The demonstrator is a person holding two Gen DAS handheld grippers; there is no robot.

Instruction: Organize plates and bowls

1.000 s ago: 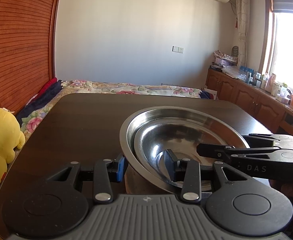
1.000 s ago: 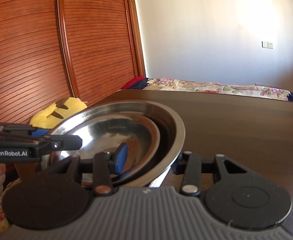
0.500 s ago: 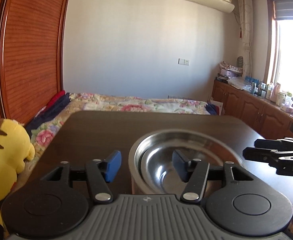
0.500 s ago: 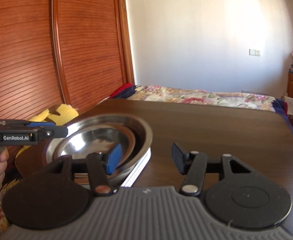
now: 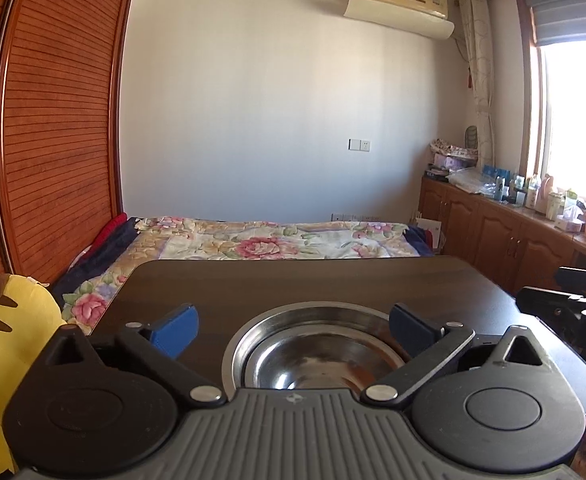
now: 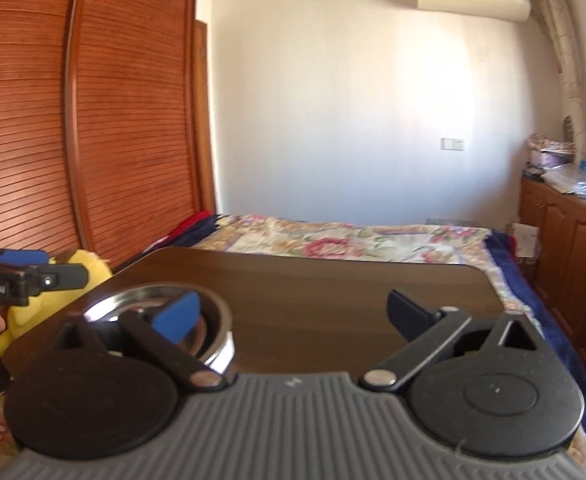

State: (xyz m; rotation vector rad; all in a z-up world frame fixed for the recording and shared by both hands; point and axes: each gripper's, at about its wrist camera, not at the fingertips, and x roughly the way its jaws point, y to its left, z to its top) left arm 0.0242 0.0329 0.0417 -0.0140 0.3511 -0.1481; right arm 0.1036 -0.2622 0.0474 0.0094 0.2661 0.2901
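Because the nested shiny steel bowls [image 5: 317, 356] now sit stacked near the dark wooden table's [image 5: 293, 280] near edge, the left gripper [image 5: 293, 328] and right gripper [image 6: 297, 316], jaws just opened wide, hold nothing.

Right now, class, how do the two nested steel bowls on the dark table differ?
The outer steel bowl is wider, with its rim ringing the inner steel bowl. The outer bowl rests on the dark table; the inner bowl sits inside it. Both are shiny, round, upright and empty.
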